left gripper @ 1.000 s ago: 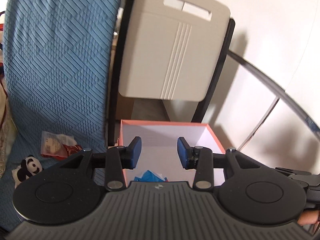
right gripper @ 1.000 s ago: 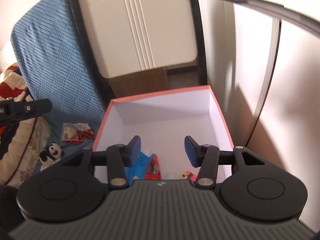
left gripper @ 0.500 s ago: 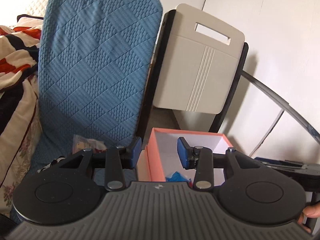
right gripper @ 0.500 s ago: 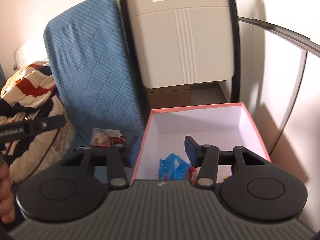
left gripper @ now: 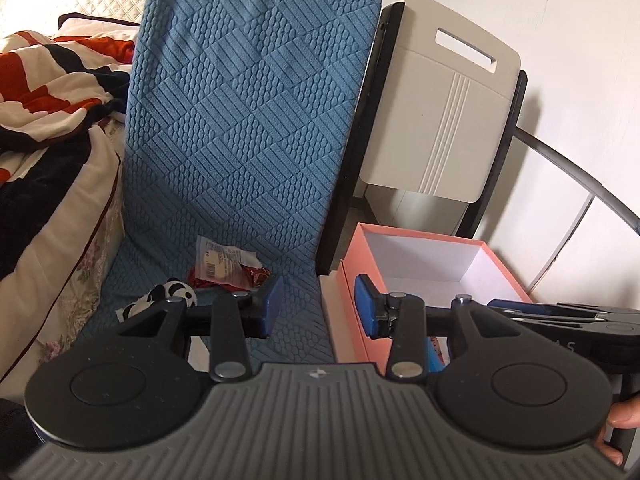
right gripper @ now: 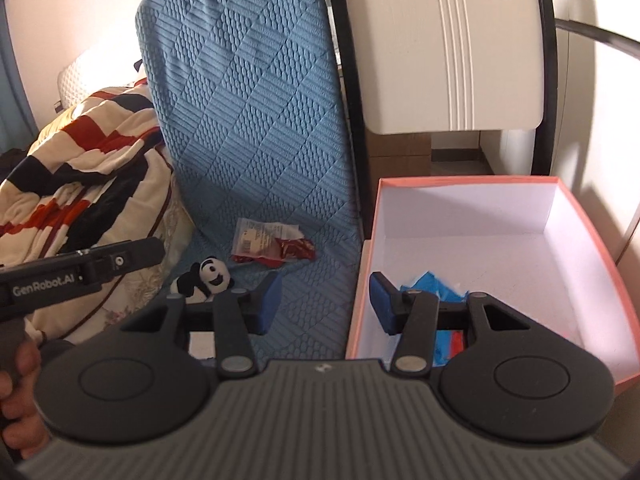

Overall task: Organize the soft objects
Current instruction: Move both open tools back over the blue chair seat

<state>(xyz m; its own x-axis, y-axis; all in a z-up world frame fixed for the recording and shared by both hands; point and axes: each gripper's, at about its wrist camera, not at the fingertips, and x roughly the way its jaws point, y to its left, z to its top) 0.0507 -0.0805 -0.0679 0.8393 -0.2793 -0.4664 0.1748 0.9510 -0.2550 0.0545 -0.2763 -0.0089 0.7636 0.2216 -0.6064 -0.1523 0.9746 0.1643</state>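
Your blue quilted chair cover (right gripper: 256,128) drapes over backrest and seat, beside a striped blanket (right gripper: 80,168). The pink-walled, white-lined box (right gripper: 576,248) stands just right of the seat and holds a blue packet (right gripper: 434,286). On the seat lie a crumpled red-and-clear wrapper (right gripper: 272,244) and, nearer you, a small black-and-white plush panda (right gripper: 206,278), lying on its side. Your left gripper (left gripper: 316,306) and right gripper (right gripper: 324,300) both hang with jaws parted and nothing between the blue pads, above the seat's right edge and the box wall.
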